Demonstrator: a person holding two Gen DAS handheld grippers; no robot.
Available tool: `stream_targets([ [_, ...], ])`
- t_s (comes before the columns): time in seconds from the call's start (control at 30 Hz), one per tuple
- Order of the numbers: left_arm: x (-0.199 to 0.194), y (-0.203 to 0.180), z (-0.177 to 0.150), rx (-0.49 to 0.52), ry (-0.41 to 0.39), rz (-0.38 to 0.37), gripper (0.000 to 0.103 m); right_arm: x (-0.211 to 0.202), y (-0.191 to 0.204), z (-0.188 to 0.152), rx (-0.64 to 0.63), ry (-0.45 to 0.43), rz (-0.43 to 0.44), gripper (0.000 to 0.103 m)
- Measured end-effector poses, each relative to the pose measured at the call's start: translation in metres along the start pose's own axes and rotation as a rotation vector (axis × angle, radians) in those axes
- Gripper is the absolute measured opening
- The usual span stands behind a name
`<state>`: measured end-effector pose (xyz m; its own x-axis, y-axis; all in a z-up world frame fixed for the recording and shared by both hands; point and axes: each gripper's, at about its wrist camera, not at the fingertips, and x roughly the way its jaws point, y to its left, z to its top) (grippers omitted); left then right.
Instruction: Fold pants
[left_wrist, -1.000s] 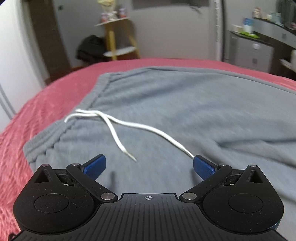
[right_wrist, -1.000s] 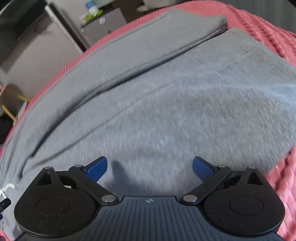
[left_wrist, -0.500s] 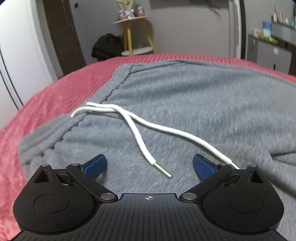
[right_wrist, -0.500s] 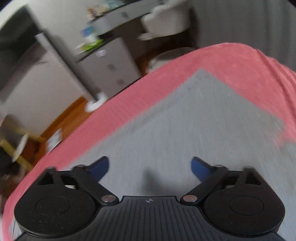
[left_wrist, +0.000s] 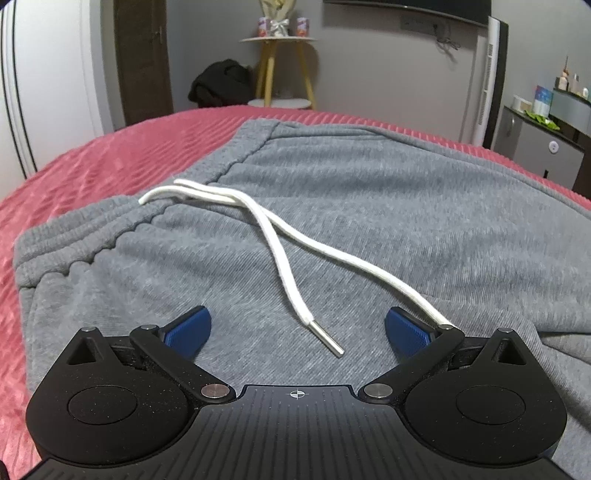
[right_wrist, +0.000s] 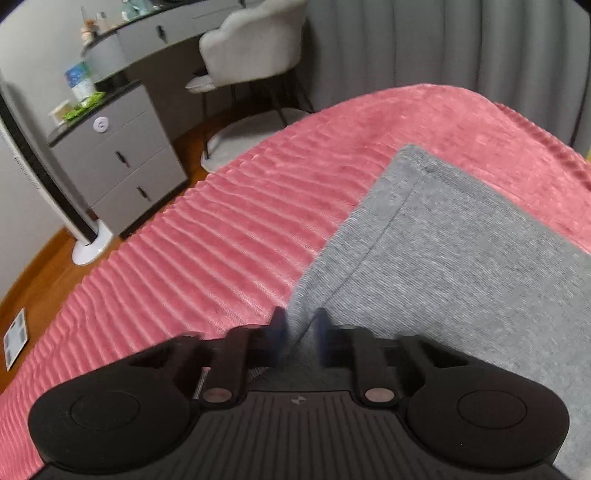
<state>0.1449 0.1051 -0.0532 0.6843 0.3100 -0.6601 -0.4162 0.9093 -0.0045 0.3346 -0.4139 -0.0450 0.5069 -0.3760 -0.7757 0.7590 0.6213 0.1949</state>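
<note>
Grey sweatpants (left_wrist: 369, 203) lie flat on a red ribbed bedspread (left_wrist: 92, 166). The left wrist view shows their elastic waistband and a white drawstring (left_wrist: 280, 251), whose metal tip lies between the fingers of my left gripper (left_wrist: 297, 317). That gripper hovers open just over the fabric below the waistband. In the right wrist view the leg end of the pants (right_wrist: 461, 258) reaches toward the bed's corner. My right gripper (right_wrist: 300, 325) is at the hemmed left edge of that leg. Its jaws are closing, with the blue pads pinching a fold of grey fabric.
The red bedspread (right_wrist: 240, 221) drops off to a wooden floor at the left. There stand a grey drawer unit (right_wrist: 118, 166), a white tower fan (right_wrist: 55, 184) and a grey chair (right_wrist: 251, 48). Beyond the waistband are a yellow-legged side table (left_wrist: 284, 66) and a black bag (left_wrist: 221, 85).
My right gripper swept across the pants to the leg hem near the bed's corner and its jaws went from wide open to closed on the fabric. The left gripper sank slightly toward the drawstring, still open.
</note>
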Motion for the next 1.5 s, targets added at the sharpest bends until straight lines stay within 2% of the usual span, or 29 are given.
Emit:
stream_targets([
  [0.1, -0.001, 0.003, 0.003, -0.008, 0.015, -0.013, 0.103, -0.037, -0.024, -0.003, 0.025, -0.058, 0.114, 0.004],
  [0.17, -0.003, 0.005, 0.004, -0.028, 0.019, -0.025, 0.103, -0.08, -0.057, -0.011, 0.058, -0.117, 0.214, 0.004],
  [0.23, -0.005, 0.007, 0.005, -0.045, 0.016, -0.032, 0.101, -0.122, -0.092, -0.028, 0.085, -0.176, 0.274, 0.004],
  [0.33, -0.014, 0.01, 0.007, -0.078, 0.001, -0.062, 0.092, -0.182, -0.146, -0.077, 0.08, -0.214, 0.289, 0.004],
  [0.43, -0.024, 0.012, 0.012, -0.1, 0.004, -0.133, 0.089, -0.21, -0.191, -0.126, 0.083, -0.158, 0.26, 0.004],
  [0.57, -0.026, 0.017, 0.037, -0.169, 0.044, -0.31, 0.089, -0.196, -0.234, -0.157, 0.109, -0.052, 0.172, 0.003],
  [0.63, -0.02, 0.017, 0.054, -0.191, 0.058, -0.392, 0.088, -0.19, -0.25, -0.157, 0.17, -0.027, 0.21, 0.007],
  [0.67, -0.014, 0.015, 0.065, -0.195, 0.058, -0.418, 0.088, -0.186, -0.257, -0.154, 0.211, -0.013, 0.224, 0.014],
  [0.7, -0.006, 0.011, 0.076, -0.194, 0.062, -0.441, 0.087, -0.185, -0.267, -0.152, 0.259, -0.004, 0.232, 0.017],
  [0.77, 0.014, 0.003, 0.094, -0.203, 0.088, -0.473, 0.08, -0.175, -0.277, -0.149, 0.324, 0.001, 0.276, 0.031],
  [0.83, 0.041, -0.006, 0.11, -0.226, 0.135, -0.482, 0.076, -0.165, -0.284, -0.149, 0.39, 0.017, 0.294, 0.037],
  [0.9, 0.068, -0.015, 0.121, -0.238, 0.184, -0.478, 0.071, -0.158, -0.288, -0.149, 0.439, 0.026, 0.312, 0.037],
  [0.97, 0.091, -0.024, 0.129, -0.244, 0.234, -0.492, 0.071, -0.152, -0.289, -0.144, 0.459, 0.024, 0.338, 0.037],
  [1.07, 0.121, -0.036, 0.133, -0.269, 0.316, -0.507, 0.07, -0.142, -0.287, -0.138, 0.477, 0.026, 0.322, 0.037],
  [1.13, 0.137, -0.04, 0.132, -0.295, 0.37, -0.504, 0.057, -0.137, -0.283, -0.131, 0.493, 0.017, 0.331, 0.034],
  [1.17, 0.141, -0.04, 0.131, -0.304, 0.38, -0.5, 0.043, -0.138, -0.281, -0.129, 0.485, 0.004, 0.33, 0.023],
  [1.2, 0.143, -0.039, 0.131, -0.311, 0.379, -0.504, 0.028, -0.141, -0.278, -0.129, 0.475, -0.003, 0.324, 0.018],
  [1.27, 0.14, -0.036, 0.132, -0.316, 0.376, -0.52, 0.01, -0.138, -0.279, -0.127, 0.48, 0.005, 0.301, 0.015],
  [1.33, 0.124, -0.028, 0.134, -0.29, 0.332, -0.507, 0.008, -0.13, -0.281, -0.123, 0.517, 0.032, 0.287, 0.016],
  [1.4, 0.096, -0.023, 0.139, -0.22, 0.271, -0.512, 0.007, -0.129, -0.281, -0.12, 0.535, 0.051, 0.287, 0.017],
  [1.47, 0.06, -0.011, 0.146, -0.162, 0.206, -0.538, 0.007, -0.141, -0.275, -0.109, 0.482, 0.041, 0.282, 0.005],
  [1.5, 0.041, -0.001, 0.148, -0.146, 0.172, -0.559, 0.007, -0.151, -0.274, -0.102, 0.463, 0.021, 0.299, 0.005],
])
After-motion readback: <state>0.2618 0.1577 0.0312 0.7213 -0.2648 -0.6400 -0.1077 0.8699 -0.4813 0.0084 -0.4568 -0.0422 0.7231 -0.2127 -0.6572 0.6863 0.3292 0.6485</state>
